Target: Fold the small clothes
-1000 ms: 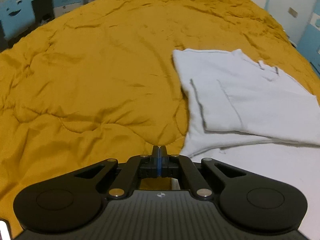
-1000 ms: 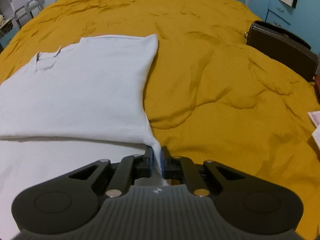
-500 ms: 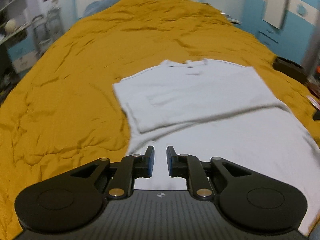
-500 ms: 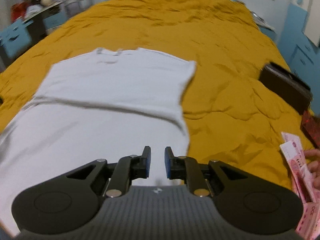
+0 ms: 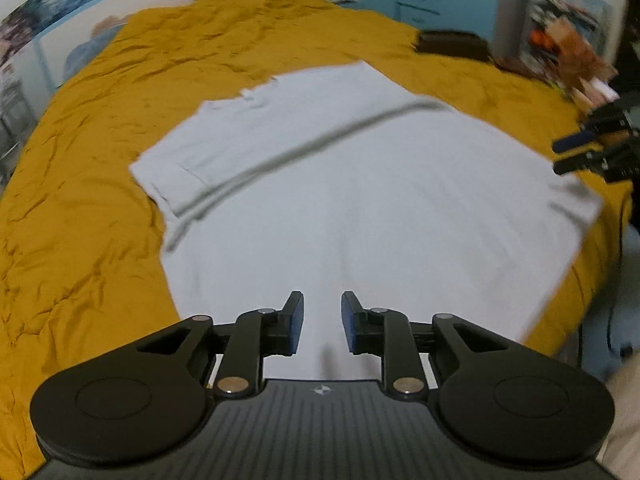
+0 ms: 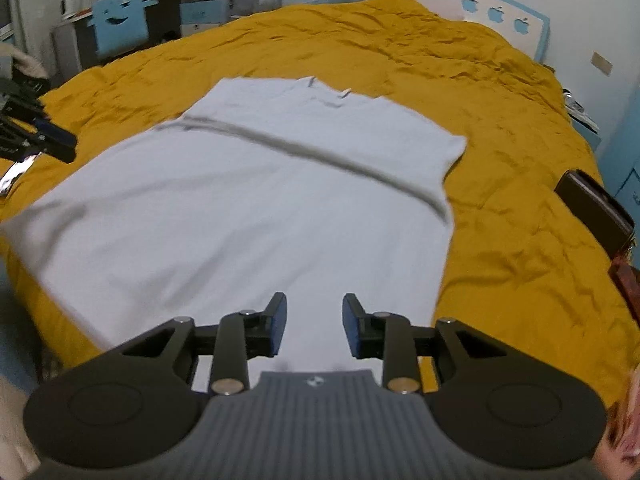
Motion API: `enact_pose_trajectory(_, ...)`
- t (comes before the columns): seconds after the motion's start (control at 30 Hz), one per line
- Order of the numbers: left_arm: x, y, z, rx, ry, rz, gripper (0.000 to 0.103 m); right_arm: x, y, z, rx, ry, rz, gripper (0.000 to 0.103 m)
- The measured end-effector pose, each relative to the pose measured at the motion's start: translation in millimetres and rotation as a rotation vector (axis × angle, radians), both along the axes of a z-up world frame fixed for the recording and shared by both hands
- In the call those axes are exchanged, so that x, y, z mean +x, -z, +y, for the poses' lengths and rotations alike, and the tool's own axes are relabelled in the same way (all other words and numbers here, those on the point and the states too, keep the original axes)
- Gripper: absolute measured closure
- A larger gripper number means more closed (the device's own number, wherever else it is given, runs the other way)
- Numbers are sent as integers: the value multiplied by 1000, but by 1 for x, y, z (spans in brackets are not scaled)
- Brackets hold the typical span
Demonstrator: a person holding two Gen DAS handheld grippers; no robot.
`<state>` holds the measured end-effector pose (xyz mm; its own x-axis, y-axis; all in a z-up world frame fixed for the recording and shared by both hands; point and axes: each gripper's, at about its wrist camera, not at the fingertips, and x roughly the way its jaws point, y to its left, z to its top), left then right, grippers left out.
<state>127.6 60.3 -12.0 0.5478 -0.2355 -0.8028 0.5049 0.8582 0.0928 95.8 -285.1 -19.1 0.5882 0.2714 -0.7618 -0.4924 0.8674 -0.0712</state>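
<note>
Left gripper (image 5: 322, 322): jaws wide, empty, hovering over near part of shirt (image 5: 360, 208). Shirt: white, flat on bed (image 5: 80, 220), spread ahead of both grippers, far part doubled over, fold edge running across. Right gripper (image 6: 314, 324): jaws wide, empty, above near part of shirt, its right edge just beyond. Bag (image 6: 596, 208) on bed far right of it.

Step, judged: between folds, nothing gripped. Next calls for each gripper to drop to near corner on own side, pinch, carry forward over fold edge.
</note>
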Motion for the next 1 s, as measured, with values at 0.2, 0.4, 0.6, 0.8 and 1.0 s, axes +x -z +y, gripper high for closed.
enact_pose_trajectory(0.2, -38, 16, -6, 47, 104, 19, 52, -32, 19, -1, -6, -33, 31, 67)
enact_pose_trajectory(0.4, -62, 30, -8, 118, 153, 38, 45, -50, 29, -9, -54, -37, 15, 53)
enact_pose_trajectory(0.6, -80, 41, -9, 207, 193, 10, 37, -60, 38, -12, -137, -70, -18, 45)
enact_pose_trajectory(0.8, -91, 55, -14, 298, 244, -12, 33, -69, 49, -1, -255, -175, -29, 41)
enact_pose_trajectory(1.0, -100, 69, -14, 407, 273, -50, 33, -70, 62, 9, -385, -248, -44, 41)
